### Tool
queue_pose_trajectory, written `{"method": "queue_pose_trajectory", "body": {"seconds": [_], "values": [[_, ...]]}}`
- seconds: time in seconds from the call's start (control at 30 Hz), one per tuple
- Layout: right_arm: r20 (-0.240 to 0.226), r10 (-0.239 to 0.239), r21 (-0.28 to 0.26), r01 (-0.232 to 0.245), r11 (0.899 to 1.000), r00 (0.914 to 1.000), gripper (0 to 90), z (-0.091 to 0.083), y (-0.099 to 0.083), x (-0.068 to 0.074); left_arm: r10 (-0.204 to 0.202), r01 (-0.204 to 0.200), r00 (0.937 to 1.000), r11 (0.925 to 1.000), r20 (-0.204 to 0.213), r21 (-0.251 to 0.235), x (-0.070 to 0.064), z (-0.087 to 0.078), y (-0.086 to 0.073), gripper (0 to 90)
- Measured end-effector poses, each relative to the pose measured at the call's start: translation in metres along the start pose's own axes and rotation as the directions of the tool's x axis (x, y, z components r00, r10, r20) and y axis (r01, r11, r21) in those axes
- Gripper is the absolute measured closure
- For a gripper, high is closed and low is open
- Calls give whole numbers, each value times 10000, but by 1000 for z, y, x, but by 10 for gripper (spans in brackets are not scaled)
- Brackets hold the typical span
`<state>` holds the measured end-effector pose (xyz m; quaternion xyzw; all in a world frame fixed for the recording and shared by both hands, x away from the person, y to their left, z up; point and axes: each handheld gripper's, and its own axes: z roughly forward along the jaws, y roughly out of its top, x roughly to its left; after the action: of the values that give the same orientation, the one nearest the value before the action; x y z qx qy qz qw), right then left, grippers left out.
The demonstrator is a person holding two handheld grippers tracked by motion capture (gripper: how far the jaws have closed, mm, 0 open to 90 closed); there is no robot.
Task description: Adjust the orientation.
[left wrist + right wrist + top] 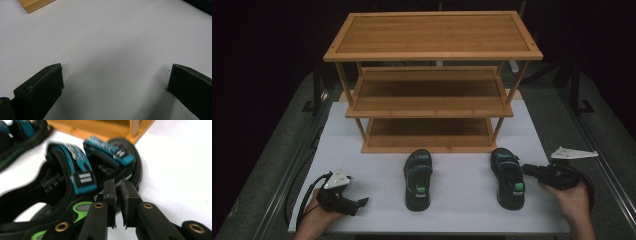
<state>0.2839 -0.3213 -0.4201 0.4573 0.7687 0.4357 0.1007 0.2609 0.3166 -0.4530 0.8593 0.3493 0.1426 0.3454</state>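
Two black sandals with blue straps and green accents lie on the white mat point(462, 200) in front of a three-tier wooden shelf point(432, 35). One sandal point(418, 180) is in the middle, the other point(509, 177) to the right. My right gripper point(527, 170) is shut, its tips at the outer edge of the right sandal point(75, 177), and nothing shows between the jaws point(119, 183). My left gripper point(362, 202) rests low at the front left, apart from both sandals. Its jaws stand wide open over bare mat point(115, 75).
The shelf's bottom tier point(429, 135) sits just behind the sandals; its corner shows in the left gripper view point(35, 5) and its base in the right gripper view point(100, 127). The second sandal point(22, 132) lies farther left. Dark table surface point(562, 115) surrounds the mat.
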Motion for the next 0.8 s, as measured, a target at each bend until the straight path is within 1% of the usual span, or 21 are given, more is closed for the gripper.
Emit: {"method": "queue_pose_trajectory", "body": {"seconds": [0.17,0.23,0.3,0.33,0.4,0.43,0.47,0.53,0.6,0.67,0.8], "values": [[-78,-108,-802,101,9967,9999,698,-18,11,4,9,-9,10000,10000,-7,4,0,0,0,0],[-220,-316,-1125,290,9932,9993,652,-25,16,12,-12,12,10000,10000,9,3,0,0,0,0],[-277,-509,-1144,475,9923,9983,621,-25,19,17,-7,7,10000,10000,2,6,0,0,0,0],[-277,-509,-1144,475,9923,9983,621,-25,19,17,-3,3,10000,10000,-1,6,0,0,0,0],[-433,-755,-1193,699,9904,9962,583,-24,23,24,-14,14,10000,10000,13,4,0,0,0,0],[-548,-1007,-1187,937,9885,9934,554,-23,27,29,-15,15,10000,10000,12,2,0,0,0,0],[-580,-1081,-1198,1006,9877,9925,535,-22,28,31,-11,11,10000,10000,9,-1,0,0,0,0],[-667,-1129,-1214,1043,9871,9914,530,-21,30,33,-13,13,10000,10000,12,3,0,0,0,0],[-854,-1327,-1202,1220,9852,9875,494,-15,34,36,-20,20,10000,10000,17,4,0,0,0,0],[-923,-1313,-1181,1201,9857,9870,490,-13,34,36,-17,17,10000,10000,14,4,0,0,0,0],[-1091,-1384,-891,1290,9876,9843,484,2,35,32,-31,31,10000,10000,32,23,1,0,0,0]]}}
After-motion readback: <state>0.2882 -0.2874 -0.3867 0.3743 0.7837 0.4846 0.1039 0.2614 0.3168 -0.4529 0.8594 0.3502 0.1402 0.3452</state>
